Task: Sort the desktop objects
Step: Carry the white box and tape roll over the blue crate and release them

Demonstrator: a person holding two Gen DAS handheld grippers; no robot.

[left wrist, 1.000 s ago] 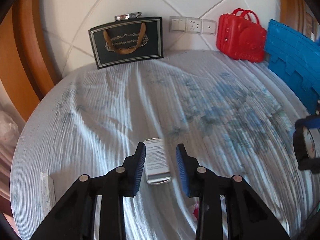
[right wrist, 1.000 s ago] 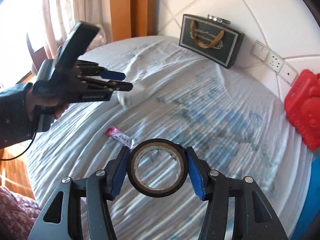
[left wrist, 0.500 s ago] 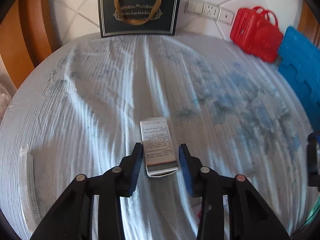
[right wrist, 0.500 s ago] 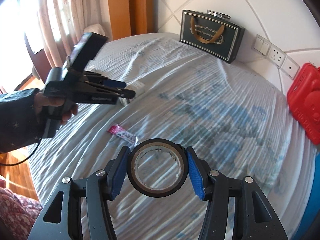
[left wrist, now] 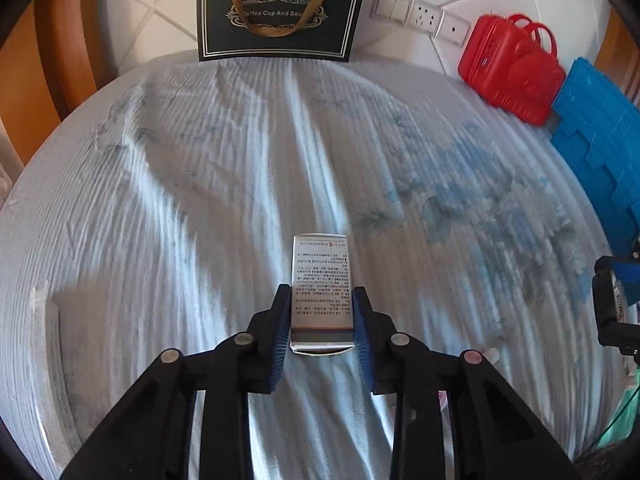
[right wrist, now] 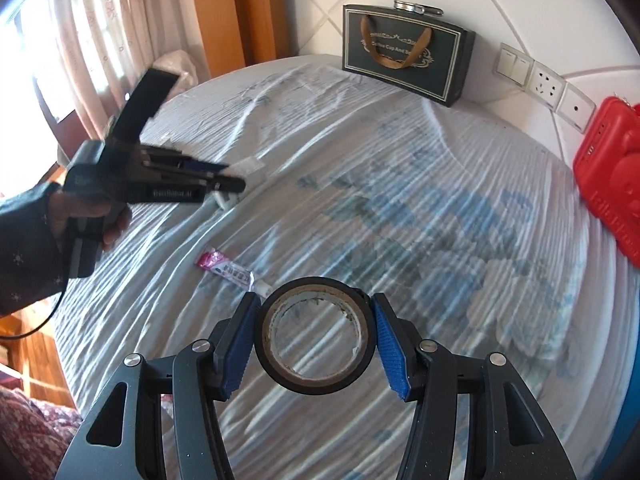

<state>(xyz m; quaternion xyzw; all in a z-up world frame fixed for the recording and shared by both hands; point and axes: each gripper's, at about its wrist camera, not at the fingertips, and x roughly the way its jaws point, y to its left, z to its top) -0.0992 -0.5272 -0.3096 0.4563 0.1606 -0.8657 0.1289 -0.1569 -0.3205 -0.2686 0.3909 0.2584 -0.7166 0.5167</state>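
Observation:
A small white box with printed text (left wrist: 322,292) lies on the blue-patterned cloth of the round table (left wrist: 200,200). My left gripper (left wrist: 322,320) has closed its blue pads on the box's two long sides. It also shows in the right wrist view (right wrist: 224,182) at the left, low over the cloth. My right gripper (right wrist: 316,340) is shut on a black roll of tape (right wrist: 316,334), held above the cloth. A small pink-ended tube (right wrist: 230,270) lies on the cloth just beyond the tape.
A dark gift bag (left wrist: 280,16) stands at the back against the wall. A red plastic case (left wrist: 516,68) and a blue foam mat (left wrist: 600,148) stand at the right. A white strip (left wrist: 52,360) lies near the left table edge.
My left gripper moved forward around the white box and closed on its sides. My right gripper stayed shut on the tape roll and hardly moved.

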